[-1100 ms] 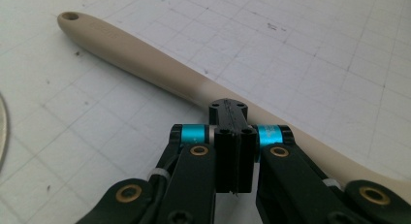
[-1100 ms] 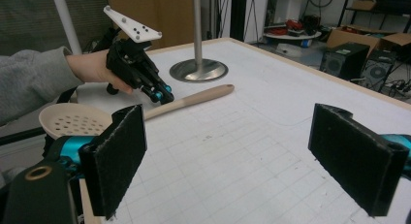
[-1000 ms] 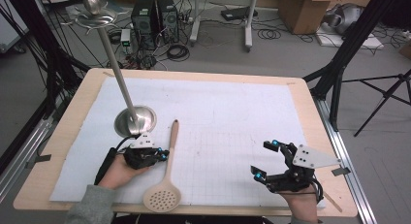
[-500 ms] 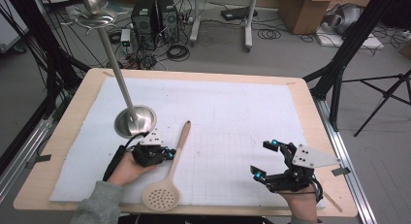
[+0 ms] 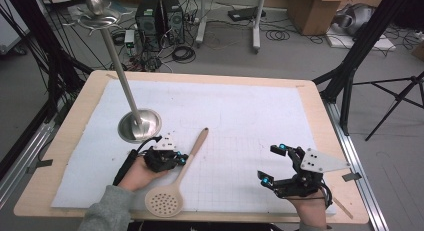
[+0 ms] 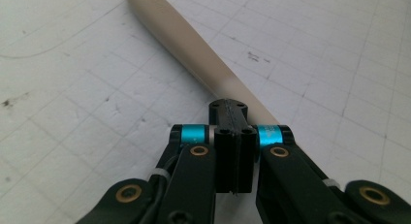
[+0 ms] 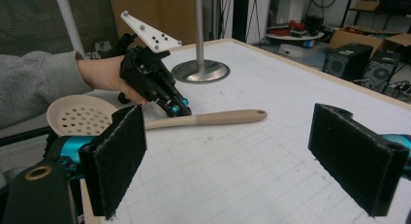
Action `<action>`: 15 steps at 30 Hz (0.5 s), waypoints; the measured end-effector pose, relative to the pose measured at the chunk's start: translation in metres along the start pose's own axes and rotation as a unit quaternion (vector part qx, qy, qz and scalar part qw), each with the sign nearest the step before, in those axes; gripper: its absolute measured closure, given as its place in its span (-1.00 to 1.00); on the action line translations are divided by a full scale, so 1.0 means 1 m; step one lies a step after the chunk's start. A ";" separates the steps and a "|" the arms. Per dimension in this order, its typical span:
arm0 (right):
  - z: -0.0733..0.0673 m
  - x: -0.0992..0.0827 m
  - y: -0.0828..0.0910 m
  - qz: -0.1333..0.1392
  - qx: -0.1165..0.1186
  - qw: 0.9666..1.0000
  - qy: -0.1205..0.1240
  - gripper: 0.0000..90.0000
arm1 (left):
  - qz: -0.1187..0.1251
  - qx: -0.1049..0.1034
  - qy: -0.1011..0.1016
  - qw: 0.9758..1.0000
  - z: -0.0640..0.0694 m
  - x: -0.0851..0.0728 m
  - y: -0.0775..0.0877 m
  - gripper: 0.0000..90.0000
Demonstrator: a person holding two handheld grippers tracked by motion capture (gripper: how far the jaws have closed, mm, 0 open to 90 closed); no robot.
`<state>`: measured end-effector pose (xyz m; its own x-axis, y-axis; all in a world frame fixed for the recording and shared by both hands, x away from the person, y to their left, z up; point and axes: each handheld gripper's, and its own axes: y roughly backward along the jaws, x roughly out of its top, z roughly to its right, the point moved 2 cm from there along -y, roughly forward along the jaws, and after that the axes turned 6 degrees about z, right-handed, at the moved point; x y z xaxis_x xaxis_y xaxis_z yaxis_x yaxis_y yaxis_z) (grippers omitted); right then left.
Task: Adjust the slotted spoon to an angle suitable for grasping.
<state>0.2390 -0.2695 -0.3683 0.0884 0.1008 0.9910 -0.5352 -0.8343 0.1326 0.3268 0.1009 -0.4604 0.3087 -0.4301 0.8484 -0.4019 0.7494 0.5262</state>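
Beige slotted spoon lying flat near the lower left of the table

The pale beige, wood-coloured skimmer spoon (image 5: 181,170) lies flat on the white gridded mat, in the lower left-centre of the high view. Its round, shallow bowl, pierced with many small holes, sits lowest in that frame, close to the mat's near edge. The long, slim, rounded handle runs from the bowl up and to the right, ending in a tip with a small hanging hole. In the left gripper view the smooth handle (image 6: 194,49) crosses the frame from upper left toward centre. In the right gripper view the spoon (image 7: 203,119) lies level at mid-frame, bowl at the left, handle tip pointing right.
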 end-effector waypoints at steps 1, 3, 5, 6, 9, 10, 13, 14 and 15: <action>0.000 0.000 0.000 -0.001 0.000 1.000 -0.002 -0.72 | 0.002 -0.002 -0.001 1.000 0.001 0.001 -0.001 0.99; 0.000 -0.001 0.000 -0.001 0.000 1.000 -0.002 -0.72 | 0.000 -0.005 -0.004 1.000 0.001 0.001 -0.002 0.99; 0.000 0.000 0.000 0.000 0.001 1.000 0.000 -0.72 | 0.000 -0.003 -0.004 1.000 0.001 0.002 -0.002 0.99; 0.000 0.000 0.001 0.000 0.001 1.000 0.000 -0.72 | -0.002 -0.002 -0.007 1.000 0.002 0.002 -0.002 0.99; 0.001 0.000 0.001 0.001 0.000 1.000 -0.001 -0.72 | 0.000 0.003 -0.016 1.000 0.004 0.003 0.001 0.99; 0.001 0.000 0.002 -0.001 -0.001 1.000 -0.004 -0.72 | 0.003 0.005 -0.015 1.000 0.005 0.004 0.003 0.99; 0.001 -0.001 0.002 0.001 -0.002 1.000 -0.001 -0.72 | 0.015 0.006 -0.021 1.000 0.009 0.008 0.011 0.99; 0.001 -0.001 0.002 0.001 -0.003 1.000 -0.001 -0.72 | 0.017 0.004 -0.023 1.000 0.011 0.009 0.014 0.99; 0.001 0.000 0.002 0.001 -0.003 1.000 -0.002 -0.72 | 0.022 0.002 -0.026 0.999 0.013 0.011 0.018 0.99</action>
<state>0.2387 -0.2720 -0.3684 0.0904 0.0977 0.9911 -0.5402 -0.8313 0.1312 0.3118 0.1032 -0.4411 0.2461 -0.4230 0.8721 -0.4177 0.7656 0.4892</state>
